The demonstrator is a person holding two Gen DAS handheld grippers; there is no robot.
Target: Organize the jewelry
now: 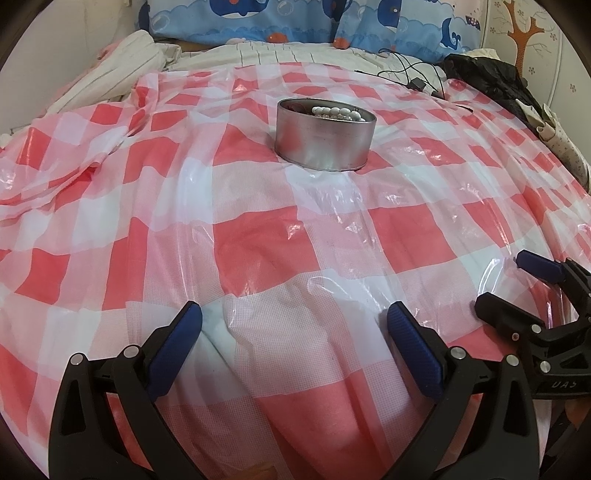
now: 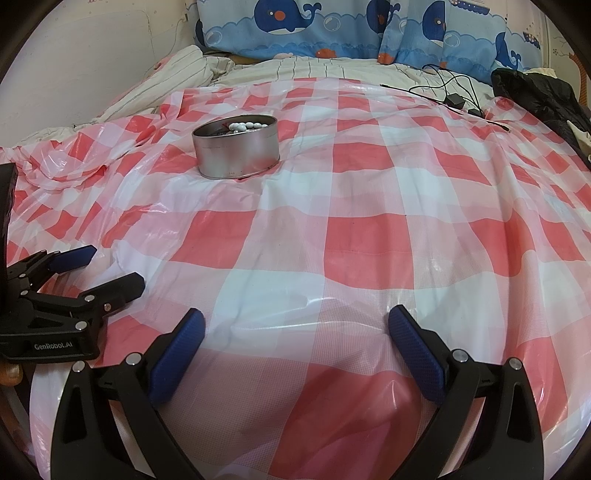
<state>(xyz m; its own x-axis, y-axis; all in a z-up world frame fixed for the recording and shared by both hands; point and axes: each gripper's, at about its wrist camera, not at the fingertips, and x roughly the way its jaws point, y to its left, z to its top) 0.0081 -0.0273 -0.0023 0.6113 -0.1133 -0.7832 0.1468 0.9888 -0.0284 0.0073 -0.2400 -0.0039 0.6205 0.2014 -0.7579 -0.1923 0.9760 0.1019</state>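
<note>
A round silver tin [image 1: 325, 142] stands on the red-and-white checked plastic sheet [image 1: 258, 251], far ahead of both grippers. White beads [image 1: 338, 112] and some darker jewelry lie inside it. The tin also shows in the right wrist view [image 2: 236, 149], with the beads [image 2: 245, 126] at its far side. My left gripper [image 1: 294, 317] is open and empty, low over the sheet near the front. My right gripper [image 2: 296, 321] is open and empty beside it. Each gripper shows in the other's view, the right one [image 1: 498, 280] and the left one [image 2: 114, 269].
Whale-print blue pillows [image 2: 332, 29] lie at the head of the bed. A striped blanket [image 1: 122, 70] is bunched at the back left. Black cables with an adapter [image 2: 454, 98] and a black garment [image 2: 543, 96] lie at the back right. The sheet is wrinkled at the left.
</note>
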